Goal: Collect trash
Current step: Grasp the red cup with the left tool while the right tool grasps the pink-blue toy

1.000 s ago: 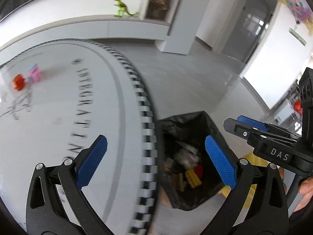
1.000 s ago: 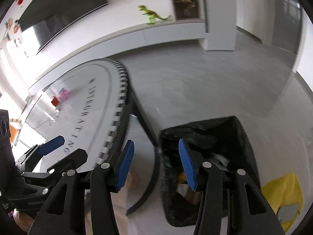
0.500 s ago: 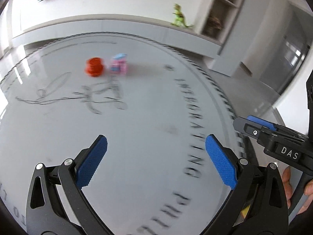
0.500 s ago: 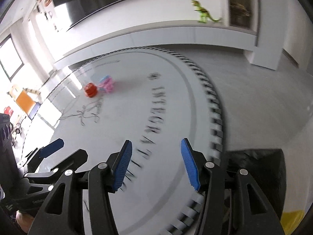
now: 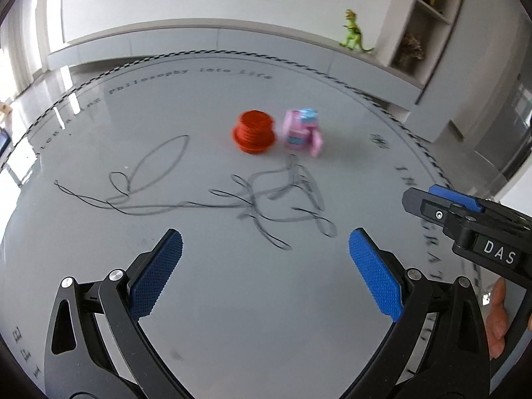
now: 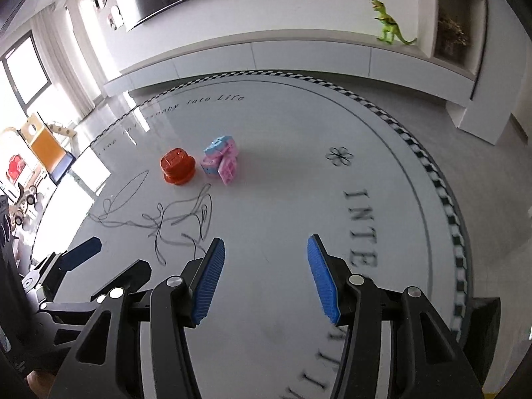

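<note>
A red ribbed cap-like piece (image 5: pixel 254 131) and a crumpled pink and blue carton (image 5: pixel 301 131) lie side by side on the round white table (image 5: pixel 232 299), past its middle. They also show in the right wrist view, the red piece (image 6: pixel 178 165) left of the carton (image 6: pixel 221 160). My left gripper (image 5: pixel 264 269) is open and empty, above the table's near part. My right gripper (image 6: pixel 264 279) is open and empty, to the right of the left one. The black trash bag (image 6: pixel 485 319) shows only as a dark corner beyond the table's right edge.
The table (image 6: pixel 299 199) bears printed lettering, a scribble drawing (image 5: pixel 199 193) and a checkered rim. A white low cabinet (image 6: pixel 299 56) with a green toy dinosaur (image 6: pixel 389 25) runs along the far wall. Toys and an orange chair (image 6: pixel 46 146) stand at far left.
Both grippers have swung left from over the trash bag beside the table to over the table. The red piece and the carton have come to the middle of both views.
</note>
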Demonstrator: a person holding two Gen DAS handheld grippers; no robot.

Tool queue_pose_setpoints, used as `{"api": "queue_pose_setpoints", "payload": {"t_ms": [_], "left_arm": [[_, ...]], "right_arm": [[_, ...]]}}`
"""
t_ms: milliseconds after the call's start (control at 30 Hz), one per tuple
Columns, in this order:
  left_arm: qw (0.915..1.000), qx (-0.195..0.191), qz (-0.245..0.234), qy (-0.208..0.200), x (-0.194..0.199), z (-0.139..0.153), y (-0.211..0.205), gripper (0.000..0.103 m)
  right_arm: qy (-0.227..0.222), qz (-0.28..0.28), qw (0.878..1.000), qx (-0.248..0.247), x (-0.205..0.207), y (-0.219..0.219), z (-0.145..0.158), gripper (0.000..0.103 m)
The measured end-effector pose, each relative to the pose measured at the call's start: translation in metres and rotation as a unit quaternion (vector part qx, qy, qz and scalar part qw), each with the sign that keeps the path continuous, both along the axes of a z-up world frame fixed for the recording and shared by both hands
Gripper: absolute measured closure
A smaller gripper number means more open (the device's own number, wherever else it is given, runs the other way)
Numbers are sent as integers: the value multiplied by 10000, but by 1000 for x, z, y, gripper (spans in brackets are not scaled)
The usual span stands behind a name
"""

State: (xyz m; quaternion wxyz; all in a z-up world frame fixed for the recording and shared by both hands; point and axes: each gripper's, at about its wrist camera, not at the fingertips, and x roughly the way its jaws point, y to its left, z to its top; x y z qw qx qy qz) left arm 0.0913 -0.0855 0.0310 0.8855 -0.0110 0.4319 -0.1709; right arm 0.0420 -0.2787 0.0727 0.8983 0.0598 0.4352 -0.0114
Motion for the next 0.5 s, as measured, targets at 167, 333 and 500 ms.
{"api": "queue_pose_setpoints", "payload": {"t_ms": [167,333,500], "left_arm": [[9994,-141,265,155,24,-8,16,6],[9987,-182,463,141,41,-12,28,6],[9976,-69,693,18,53,-12,33,6]], "right_arm": [[51,73,10000,32,28,8,-7,43],[38,39,10000,56,66,19,-9,41],[201,-77,9996,157,96,23,-17,41]]}}
